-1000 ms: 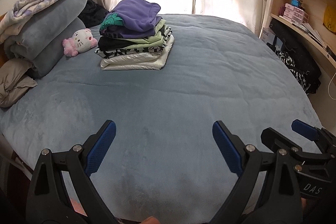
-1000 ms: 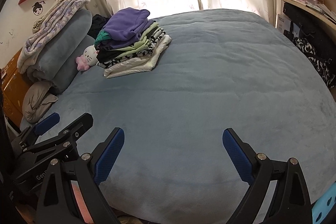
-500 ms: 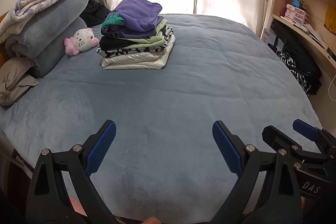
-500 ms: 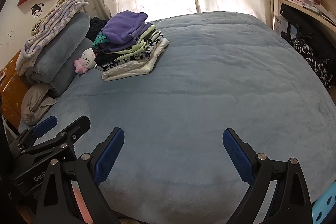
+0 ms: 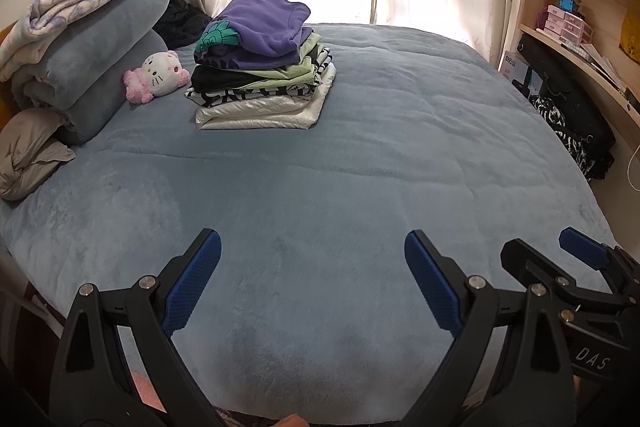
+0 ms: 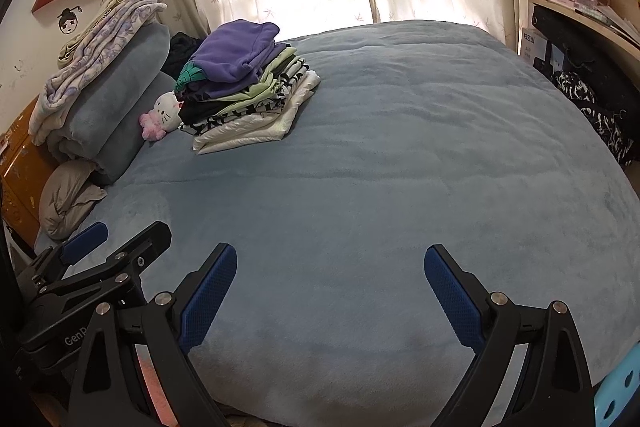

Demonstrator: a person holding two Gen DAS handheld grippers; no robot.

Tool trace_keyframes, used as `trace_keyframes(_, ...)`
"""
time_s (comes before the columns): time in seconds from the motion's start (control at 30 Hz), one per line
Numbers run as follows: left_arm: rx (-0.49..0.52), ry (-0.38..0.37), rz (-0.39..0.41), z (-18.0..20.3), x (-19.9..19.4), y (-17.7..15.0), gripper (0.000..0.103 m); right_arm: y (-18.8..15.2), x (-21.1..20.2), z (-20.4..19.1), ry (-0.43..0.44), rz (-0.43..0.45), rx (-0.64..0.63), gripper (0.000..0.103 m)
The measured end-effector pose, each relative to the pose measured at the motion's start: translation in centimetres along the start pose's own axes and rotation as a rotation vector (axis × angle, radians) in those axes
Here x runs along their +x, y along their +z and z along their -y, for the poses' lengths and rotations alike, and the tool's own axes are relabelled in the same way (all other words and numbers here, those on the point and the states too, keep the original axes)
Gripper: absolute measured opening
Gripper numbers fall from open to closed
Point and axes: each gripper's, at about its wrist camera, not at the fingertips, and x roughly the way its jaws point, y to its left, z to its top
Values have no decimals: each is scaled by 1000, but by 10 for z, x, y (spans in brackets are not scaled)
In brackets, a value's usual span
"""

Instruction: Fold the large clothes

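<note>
We hold our left gripper (image 5: 312,281) low at the near edge, its 2 blue-padded fingers (image 5: 194,277) spread wide with nothing between them. Our right gripper (image 6: 330,295) sits just beside it on the right, equally wide and empty.

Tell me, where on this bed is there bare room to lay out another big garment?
The blue bedspread lies bare from the open left gripper and open right gripper up to the folded clothes stack, and rightward toward the bookshelf. The far left is crowded: stack, Hello Kitty plush, rolled blankets.
</note>
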Motion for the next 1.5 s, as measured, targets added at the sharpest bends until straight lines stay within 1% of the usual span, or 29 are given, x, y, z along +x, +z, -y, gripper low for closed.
trace_keyframes(0.7,11,2,1,-2,4,-5,92,1,1,4,3,-2,-2,96)
trace_keyframes(1.33,32,6,-3,-4,9,-4,92,-5,1,1,-7,-7,10,96)
trace_keyframes(1.5,29,-3,-22,-6,13,-4,92,-10,3,-1,-8,-14,14,96)
